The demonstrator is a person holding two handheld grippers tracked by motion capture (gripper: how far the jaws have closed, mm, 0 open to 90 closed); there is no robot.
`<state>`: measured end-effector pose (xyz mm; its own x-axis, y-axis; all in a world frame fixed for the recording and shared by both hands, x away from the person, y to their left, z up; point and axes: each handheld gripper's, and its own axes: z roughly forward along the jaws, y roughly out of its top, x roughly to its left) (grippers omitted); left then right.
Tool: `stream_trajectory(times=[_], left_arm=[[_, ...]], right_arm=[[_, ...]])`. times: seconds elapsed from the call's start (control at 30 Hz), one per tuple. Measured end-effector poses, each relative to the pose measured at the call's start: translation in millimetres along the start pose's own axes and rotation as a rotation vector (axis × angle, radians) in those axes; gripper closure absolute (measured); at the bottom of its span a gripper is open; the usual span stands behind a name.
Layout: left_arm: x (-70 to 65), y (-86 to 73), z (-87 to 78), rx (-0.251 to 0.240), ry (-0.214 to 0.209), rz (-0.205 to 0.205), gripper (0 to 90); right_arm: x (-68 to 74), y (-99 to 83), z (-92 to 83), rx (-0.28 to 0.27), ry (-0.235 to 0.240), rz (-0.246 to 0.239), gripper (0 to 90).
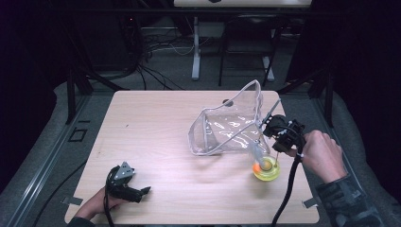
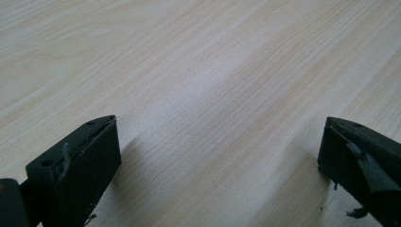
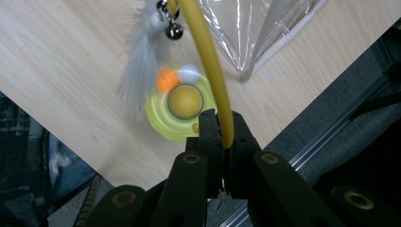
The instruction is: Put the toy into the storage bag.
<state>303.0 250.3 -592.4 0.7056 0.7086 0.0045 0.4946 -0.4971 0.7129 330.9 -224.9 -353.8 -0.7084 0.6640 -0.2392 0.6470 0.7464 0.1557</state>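
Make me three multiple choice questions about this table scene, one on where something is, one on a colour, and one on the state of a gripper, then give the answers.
1. Where does the clear plastic bag lie?
A. on the floor
B. on the table, just beyond the round toy
C. under the left gripper

2. What colour is the stick that the right gripper holds?
A. yellow
B. blue
C. black

3. How does the left gripper stand?
A. shut on the bag
B. shut on the stick
C. open, holding nothing

Answers: 1 B, the high view shows the bag on the wood beyond the round toy. 2 A, the right gripper view shows a yellow stick between the fingers. 3 C, bare table shows between its wide-apart fingers.
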Motion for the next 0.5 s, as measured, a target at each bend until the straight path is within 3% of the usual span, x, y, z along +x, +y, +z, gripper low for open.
stream_trajectory(times=[0.33,0.5], left_arm=[[0.3,0.2,-0.2,0.002,-0.001,0.004,0.0],[0.3,0.2,-0.2,0.002,-0.001,0.004,0.0]], right_arm=[[-12.5,-2.6,-6.6,0.023,-0.025,0.006,87.5],[-20.2,-4.5,-3.4,0.035,-0.013,0.027,87.5]])
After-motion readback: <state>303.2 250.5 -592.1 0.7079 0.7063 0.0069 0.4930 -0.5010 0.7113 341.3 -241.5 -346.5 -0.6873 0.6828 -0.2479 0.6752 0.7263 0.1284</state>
